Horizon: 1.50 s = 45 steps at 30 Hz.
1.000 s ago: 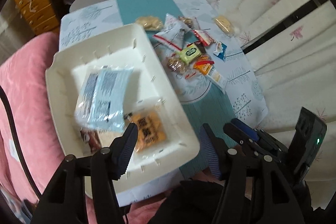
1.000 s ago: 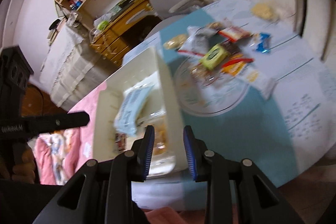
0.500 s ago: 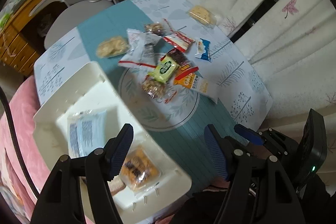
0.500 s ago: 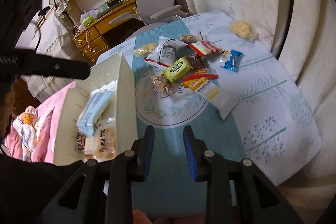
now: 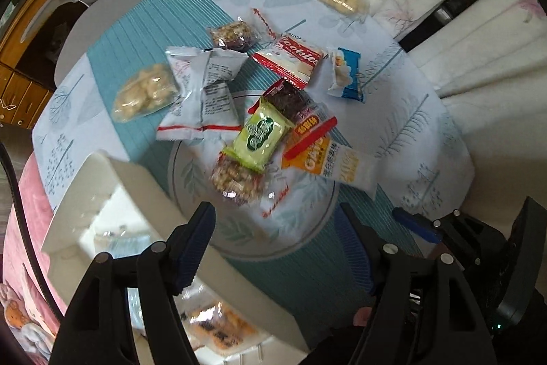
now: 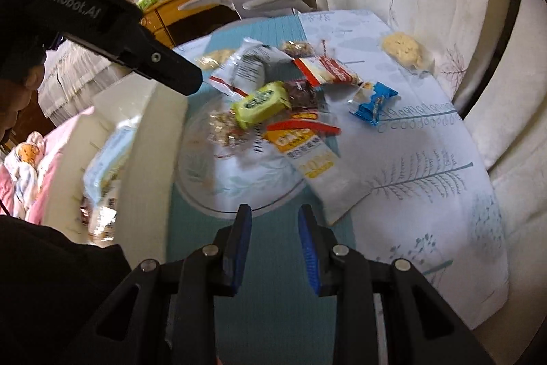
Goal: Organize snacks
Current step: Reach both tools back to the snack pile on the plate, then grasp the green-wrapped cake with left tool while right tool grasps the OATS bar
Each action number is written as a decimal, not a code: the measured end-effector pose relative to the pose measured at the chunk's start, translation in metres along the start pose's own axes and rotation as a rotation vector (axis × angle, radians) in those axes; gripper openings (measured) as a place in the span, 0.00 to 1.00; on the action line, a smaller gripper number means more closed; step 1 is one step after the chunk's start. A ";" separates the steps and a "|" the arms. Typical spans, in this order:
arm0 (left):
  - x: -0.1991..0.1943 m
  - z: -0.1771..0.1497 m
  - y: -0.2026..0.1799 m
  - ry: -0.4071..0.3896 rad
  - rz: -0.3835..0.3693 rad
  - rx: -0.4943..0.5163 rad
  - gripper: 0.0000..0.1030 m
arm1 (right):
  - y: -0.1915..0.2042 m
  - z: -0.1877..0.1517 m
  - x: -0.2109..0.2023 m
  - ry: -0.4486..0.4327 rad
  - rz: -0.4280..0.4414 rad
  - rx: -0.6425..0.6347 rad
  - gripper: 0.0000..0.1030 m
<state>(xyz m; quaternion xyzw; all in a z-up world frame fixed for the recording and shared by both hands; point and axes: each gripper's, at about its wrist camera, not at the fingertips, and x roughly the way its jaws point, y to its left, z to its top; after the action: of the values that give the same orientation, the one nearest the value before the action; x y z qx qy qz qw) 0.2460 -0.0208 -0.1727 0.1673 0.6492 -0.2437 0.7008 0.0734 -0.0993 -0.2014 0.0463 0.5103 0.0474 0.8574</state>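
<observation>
A second ago the left tongs (image 5: 277,242) hung over the white plastic storage bin (image 5: 136,183) with a pale-blue packet blurred beneath them; now they have swung off it toward the heap of snacks on the leaf-printed teal-and-white table (image 5: 410,112), and the bin has slid to about 8 o'clock in their view. Their jaws are opening, with nothing between them — my reading is that one packet has been dropped off and the next pick is starting. The right tongs (image 6: 275,248) have dipped closer to the table too; their jaws are narrowly parted and hold nothing. Several packets already lie in the bin, among them an orange-printed clear one (image 5: 218,330); most snacks remain on the table. Legible writing: "Cookies" on the red-and-white wrapper (image 5: 290,60) at 12 o'clock of the heap. The green foil packet (image 5: 259,135) in the middle and the orange-and-white sachet (image 5: 328,159) at 3 o'clock carry print I cannot read. "GenRobot.AI" is printed on the left tool's black body (image 6: 102,23) — seen at 10 o'clock from the right wrist.
</observation>
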 end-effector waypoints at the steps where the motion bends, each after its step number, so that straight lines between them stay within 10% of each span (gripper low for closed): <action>1: 0.007 0.005 -0.001 0.007 0.003 0.001 0.69 | -0.002 0.002 0.004 0.007 -0.006 -0.005 0.34; 21: 0.105 0.046 0.029 0.089 -0.045 -0.144 0.69 | -0.001 0.020 0.071 0.005 -0.101 -0.346 0.43; 35: 0.125 0.066 0.031 0.057 -0.086 -0.169 0.69 | -0.008 0.030 0.086 0.005 -0.104 -0.345 0.47; 45: 0.119 0.067 0.036 -0.017 -0.112 -0.200 0.44 | -0.011 0.025 0.090 0.049 -0.056 -0.291 0.47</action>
<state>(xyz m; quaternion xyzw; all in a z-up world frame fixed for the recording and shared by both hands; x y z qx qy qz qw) 0.3260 -0.0422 -0.2866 0.0579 0.6726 -0.2181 0.7048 0.1389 -0.0989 -0.2694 -0.0938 0.5201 0.0983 0.8432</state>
